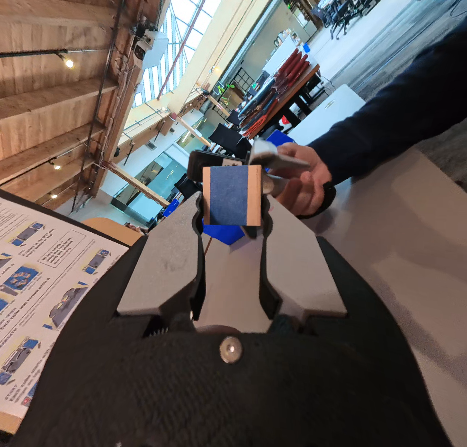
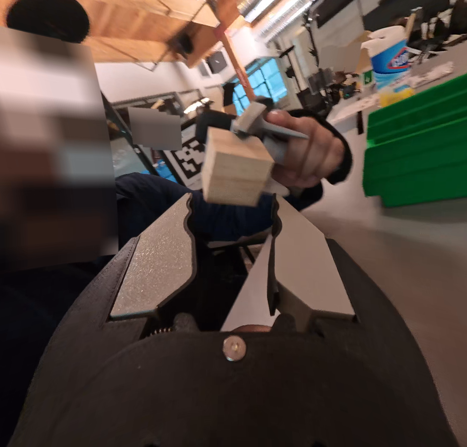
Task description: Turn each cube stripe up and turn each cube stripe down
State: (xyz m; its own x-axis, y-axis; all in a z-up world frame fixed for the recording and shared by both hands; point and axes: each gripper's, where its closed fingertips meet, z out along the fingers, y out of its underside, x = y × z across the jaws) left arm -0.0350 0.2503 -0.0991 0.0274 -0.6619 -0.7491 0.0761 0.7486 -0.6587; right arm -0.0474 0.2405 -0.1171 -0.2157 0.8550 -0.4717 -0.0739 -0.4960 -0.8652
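The left gripper (image 1: 231, 207) holds a wooden cube (image 1: 231, 195) between its two fingertips, lifted up in the air above the pale table (image 1: 404, 232). The jaws stand at a narrow opening, as wide as the cube, and each pad touches one side of it. The cube face with the blue stripe (image 1: 228, 195) looks toward the left wrist camera; the stripe runs from top to bottom, with a bare wooden band at its left and right.

Just behind the cube, on its far side, the right gripper (image 1: 222, 165) is seen, with a hand (image 1: 303, 179) in a dark sleeve (image 1: 391, 121) around its handle. Below the cube a blue piece (image 1: 222, 234) lies on the table. At the near left a printed instruction sheet (image 1: 38, 270) lies on a board.

In the right wrist view the jaws of the right gripper (image 2: 232, 202) are wide open and hold nothing. The cube (image 2: 235, 172) hangs just beyond its fingertips, and only plain wooden faces show here. I cannot tell if the fingertips touch it; the view is blurred by motion. The left gripper (image 2: 242, 129) clamps the cube from the far side, with a hand (image 2: 305, 151) on its handle. At the far right stand green bins (image 2: 417, 151).
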